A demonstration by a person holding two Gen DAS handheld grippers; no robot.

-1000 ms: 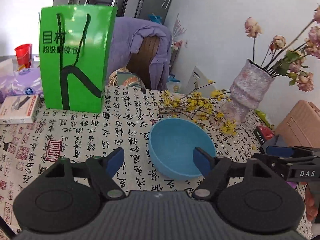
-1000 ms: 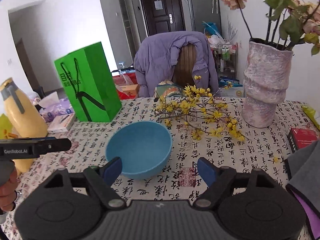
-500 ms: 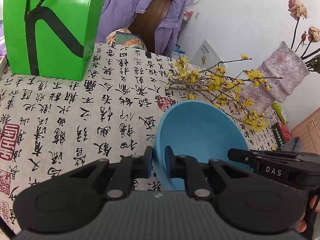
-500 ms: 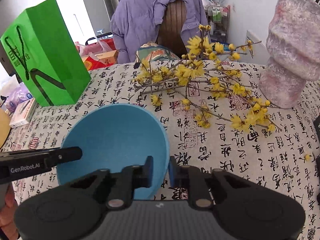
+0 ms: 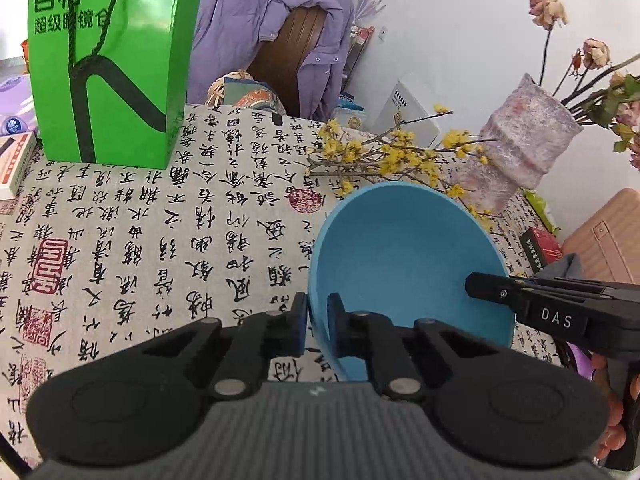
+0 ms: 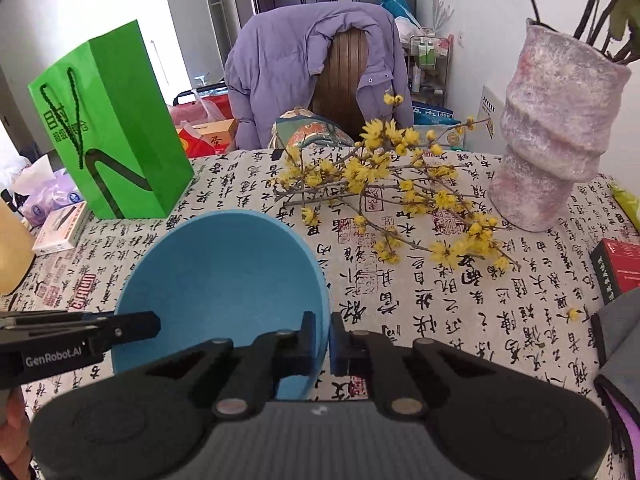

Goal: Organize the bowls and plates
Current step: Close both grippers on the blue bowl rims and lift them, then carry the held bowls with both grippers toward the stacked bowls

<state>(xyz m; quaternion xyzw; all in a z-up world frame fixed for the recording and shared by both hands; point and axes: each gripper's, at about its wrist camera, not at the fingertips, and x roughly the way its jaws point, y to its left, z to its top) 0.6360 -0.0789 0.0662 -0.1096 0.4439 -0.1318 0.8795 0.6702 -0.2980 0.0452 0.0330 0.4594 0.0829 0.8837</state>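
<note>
Nearest to you, your left gripper [image 5: 317,322] is clamped on the blue bowl [image 5: 404,264], one pad outside the wall and one inside at the rim's near left edge. Your right gripper [image 6: 322,338] pinches the same bowl's rim on the opposite side, its pads squeezing the wall between them. In each wrist view the other tool's black finger reaches in over the bowl from the side. The bowl sits tilted between the two grippers above the calligraphy-printed tablecloth [image 5: 168,240]; whether its base touches the cloth you cannot tell, since the gripper bodies hide its underside.

Just beyond the bowl lies a spray of yellow-flowered branches [image 6: 392,192], flat on the cloth. Further back to the right stands a mottled pink vase [image 6: 556,148], upright, with dried roses in it. To the left rear stands a green paper bag [image 6: 112,128]. Behind the table, a purple jacket [image 6: 288,72] hangs over a wooden chair.
</note>
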